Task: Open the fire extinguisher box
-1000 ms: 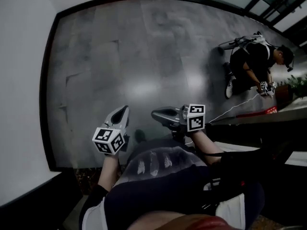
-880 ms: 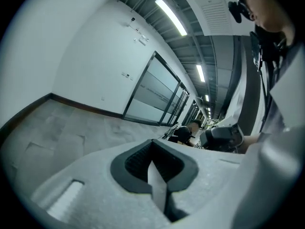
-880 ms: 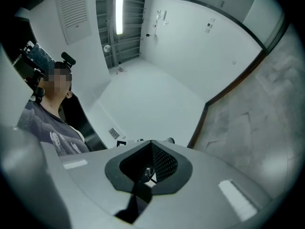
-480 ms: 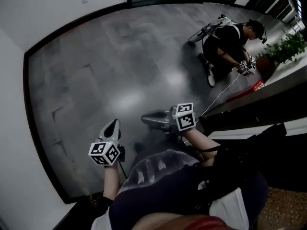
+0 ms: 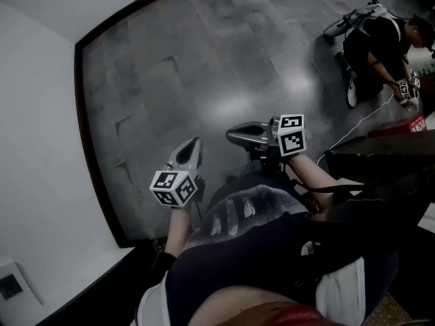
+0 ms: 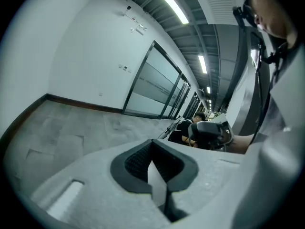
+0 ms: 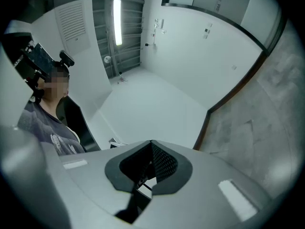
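Observation:
No fire extinguisher box is plainly in view; only a red object [image 5: 406, 124] lies low at the right edge by another person. My left gripper [image 5: 194, 145] hangs over the grey floor [image 5: 204, 66] with its jaws shut and nothing between them; in the left gripper view its tips [image 6: 152, 144] meet. My right gripper [image 5: 232, 136] points left at about the same height, also shut and holding nothing [image 7: 151, 144]. It also shows in the left gripper view as the right gripper [image 6: 212, 132].
A white wall with a dark skirting [image 5: 85, 128] runs along the left. A person [image 5: 374, 43] crouches at the upper right, with a white cable [image 5: 353, 131] across the floor. A dark ledge [image 5: 380, 158] stands at my right. Glass partitions [image 6: 152, 87] line the corridor.
The head view has swung, so the crouching person now sits at the upper right edge. Both grippers have shifted across the floor with it. Their jaws stay shut.

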Tool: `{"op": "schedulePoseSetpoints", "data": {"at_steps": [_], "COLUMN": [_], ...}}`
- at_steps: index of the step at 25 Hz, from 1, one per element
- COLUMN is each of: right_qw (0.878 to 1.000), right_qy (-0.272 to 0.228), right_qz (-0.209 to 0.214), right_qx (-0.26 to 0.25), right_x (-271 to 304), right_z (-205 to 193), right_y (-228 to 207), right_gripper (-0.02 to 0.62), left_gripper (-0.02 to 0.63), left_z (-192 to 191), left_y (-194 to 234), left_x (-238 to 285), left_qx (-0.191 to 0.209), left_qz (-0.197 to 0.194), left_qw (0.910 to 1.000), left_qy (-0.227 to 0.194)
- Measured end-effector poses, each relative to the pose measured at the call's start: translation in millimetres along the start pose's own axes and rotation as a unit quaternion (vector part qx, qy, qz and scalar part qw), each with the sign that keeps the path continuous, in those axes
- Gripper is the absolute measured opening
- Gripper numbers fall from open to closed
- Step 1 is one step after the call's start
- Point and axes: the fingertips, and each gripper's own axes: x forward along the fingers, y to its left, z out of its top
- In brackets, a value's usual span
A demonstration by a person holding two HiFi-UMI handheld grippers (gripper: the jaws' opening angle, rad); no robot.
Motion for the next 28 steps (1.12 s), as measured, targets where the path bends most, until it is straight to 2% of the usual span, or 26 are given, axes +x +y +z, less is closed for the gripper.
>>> {"op": "schedulePoseSetpoints", "data": {"at_steps": [2,6,9,14,18,22,24,28], "right_qw": [1.0,0.999,0.999,0.999,0.998,0.997,0.997,0.997], "right_qy": [-0.009,-0.029,-0.029,-0.022,-0.029,-0.032,-0.034,-0.036], "right_qz": [0.009,0.022,0.026,0.029,0.031,0.024,0.021,0.012], "right_qx": [0.003,0.016,0.021,0.041,0.055,0.067,0.069,0.063], "right_x": [-4.1,-32.9,-46.5,-36.6,-45.1,-37.3,-44.6,-58.5], "right_z": [1.6,42.3,54.8,73.8,102.9,129.4,133.5,119.4], "right_y": [-6.9,-34.3,-50.9,-81.8,-97.6,-128.5,-136.0,-117.4], "right_gripper": [-0.002,-0.002,-0.002,-0.002,-0.002,-0.002,-0.002,-0.002], "left_gripper": [-0.002,-0.002,-0.002,-0.002,-0.002,-0.002,-0.002,-0.002], "left_z": [1.2,26.6,30.5,49.5,74.5,90.1,90.6,81.5], "left_y": [-3.5,-23.3,-32.9,-11.0,-12.5,11.3,10.4,-8.1], "left_x": [4.3,45.1,63.3,82.0,104.2,130.4,141.7,132.5], "left_qx": [0.01,0.019,0.02,0.017,0.018,0.01,0.009,0.015], "left_qz": [0.0,0.006,0.01,0.024,0.03,0.028,0.024,0.009], "left_qw": [1.0,0.9998,0.9995,0.9991,0.9987,0.9986,0.9989,0.9994], "left_qy": [-0.002,0.009,0.021,0.029,0.036,0.043,0.039,0.03]}}
